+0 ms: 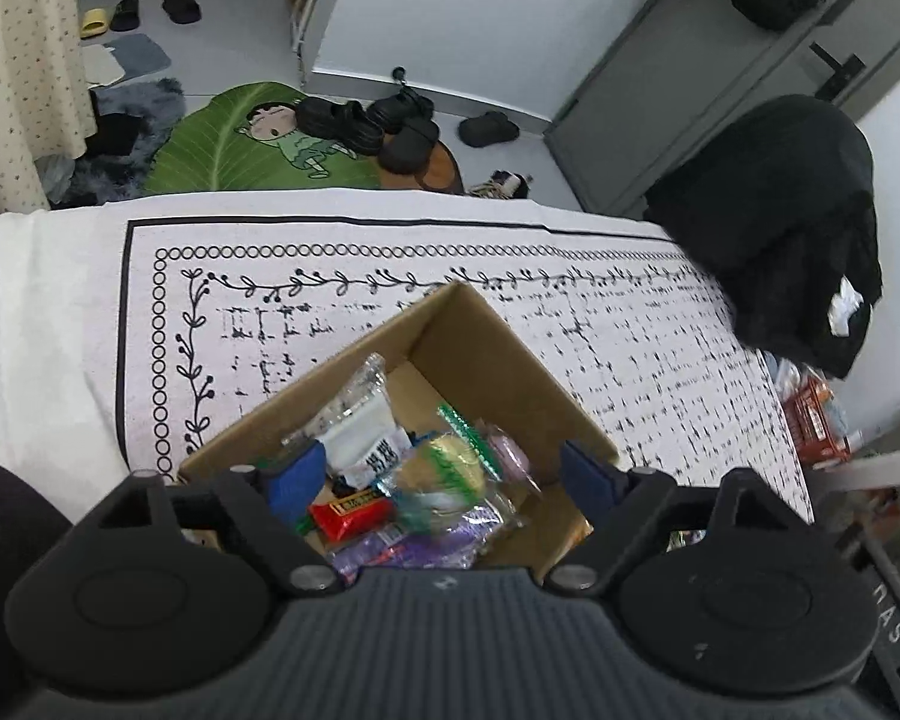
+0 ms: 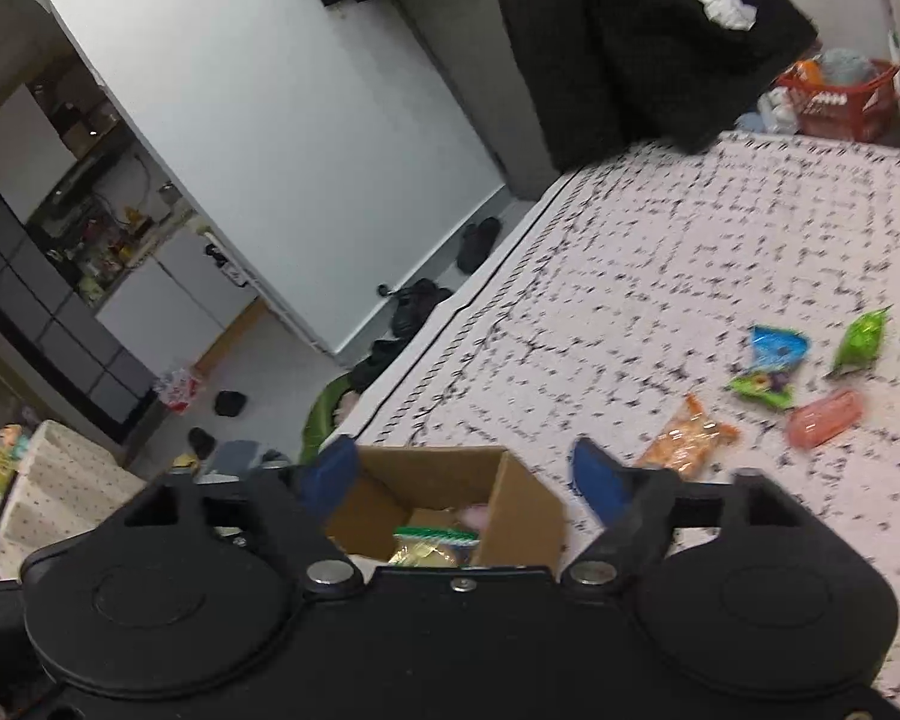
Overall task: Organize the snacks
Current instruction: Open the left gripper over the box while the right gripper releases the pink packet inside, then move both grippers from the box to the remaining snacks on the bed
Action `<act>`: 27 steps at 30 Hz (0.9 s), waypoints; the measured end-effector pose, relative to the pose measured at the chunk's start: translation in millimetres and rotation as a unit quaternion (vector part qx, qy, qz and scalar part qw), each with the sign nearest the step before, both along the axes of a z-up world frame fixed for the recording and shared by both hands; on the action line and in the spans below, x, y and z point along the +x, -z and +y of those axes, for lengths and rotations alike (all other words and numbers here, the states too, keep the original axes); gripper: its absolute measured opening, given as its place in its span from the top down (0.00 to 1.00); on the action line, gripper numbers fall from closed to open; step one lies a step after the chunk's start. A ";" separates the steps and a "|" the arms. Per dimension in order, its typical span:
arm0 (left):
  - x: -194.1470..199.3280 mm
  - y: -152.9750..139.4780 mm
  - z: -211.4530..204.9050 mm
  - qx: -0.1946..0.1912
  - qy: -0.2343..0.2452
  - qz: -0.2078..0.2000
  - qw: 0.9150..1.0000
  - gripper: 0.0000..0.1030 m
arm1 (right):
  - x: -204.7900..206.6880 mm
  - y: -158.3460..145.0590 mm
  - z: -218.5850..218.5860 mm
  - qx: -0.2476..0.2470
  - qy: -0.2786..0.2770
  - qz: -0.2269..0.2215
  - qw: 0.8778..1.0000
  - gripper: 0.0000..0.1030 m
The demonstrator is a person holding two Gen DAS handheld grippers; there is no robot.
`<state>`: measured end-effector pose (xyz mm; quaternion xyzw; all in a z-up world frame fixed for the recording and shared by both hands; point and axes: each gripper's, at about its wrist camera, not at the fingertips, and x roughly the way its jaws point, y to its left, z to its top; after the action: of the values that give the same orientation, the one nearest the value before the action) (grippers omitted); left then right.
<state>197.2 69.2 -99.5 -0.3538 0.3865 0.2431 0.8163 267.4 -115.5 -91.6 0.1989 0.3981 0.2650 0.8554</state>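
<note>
On the patterned tabletop (image 2: 660,276) lie loose snack packets (image 2: 690,429): light, crinkly, slippery, best pinched mid-body. Left gripper (image 1: 441,471) and right gripper (image 2: 465,474) fingers apart, empty, above cardboard box (image 1: 498,360).

White walls (image 1: 480,6), grey floor (image 1: 234,42) strewn with black shoes (image 1: 339,120), a leaf-shaped rug (image 1: 222,144).

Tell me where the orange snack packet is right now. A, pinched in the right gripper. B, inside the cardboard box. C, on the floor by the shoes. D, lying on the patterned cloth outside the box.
D: in the right wrist view the orange snack packet lies on the patterned cloth, beyond the cardboard box, and the right gripper is open and empty.
</note>
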 end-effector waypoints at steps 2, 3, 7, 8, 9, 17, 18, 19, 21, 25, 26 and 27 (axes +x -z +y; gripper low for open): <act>-0.3 -2.3 -3.7 0.005 0.005 0.003 1.000 0.15 | -0.8 -2.4 -5.2 -0.006 0.004 -0.003 1.000 0.16; -0.9 -3.5 -6.0 0.009 0.008 0.003 1.000 0.14 | -0.1 -2.1 -7.4 -0.007 0.006 -0.003 1.000 0.15; -1.1 -10.0 -15.4 0.025 0.020 -0.002 0.999 0.03 | 0.2 -5.4 -18.5 -0.012 0.012 -0.004 1.000 0.10; -0.1 -11.2 -17.1 0.028 0.022 -0.003 0.999 0.00 | 0.3 -6.2 -21.6 -0.015 0.014 -0.004 1.000 0.09; 0.0 -12.4 -19.3 0.030 0.025 -0.004 0.999 0.00 | 0.5 -6.7 -24.9 -0.019 0.017 -0.003 1.000 0.08; 4.3 -19.8 -38.7 0.044 0.047 -0.013 0.998 0.00 | 8.7 -8.7 -57.7 -0.032 0.045 0.002 0.998 0.04; 5.5 -20.8 -41.5 0.045 0.051 -0.015 0.998 0.00 | 10.0 -8.7 -62.4 -0.033 0.048 0.003 0.998 0.04; 6.5 -21.9 -45.1 0.048 0.055 -0.016 0.997 0.00 | 11.6 -8.8 -67.0 -0.033 0.051 0.005 0.998 0.04; 9.3 -24.4 -52.8 0.053 0.066 -0.018 0.996 0.00 | 14.5 -8.5 -75.0 -0.035 0.060 0.009 0.998 0.04; 15.3 -28.4 -68.3 0.063 0.089 -0.022 0.994 0.00 | 19.4 -7.0 -91.2 -0.038 0.076 0.017 0.996 0.03; 16.1 -28.9 -72.0 0.064 0.094 -0.023 0.993 0.00 | 19.5 -6.5 -94.7 -0.040 0.079 0.019 0.996 0.03; 17.5 -29.2 -75.9 0.064 0.101 -0.025 0.993 0.00 | 20.2 -6.4 -97.8 -0.042 0.082 0.019 0.996 0.03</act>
<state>214.7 -6.8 -70.3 -0.2665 0.3832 0.1747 0.8670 287.6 -213.3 -85.2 0.2003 0.4074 0.1729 0.8741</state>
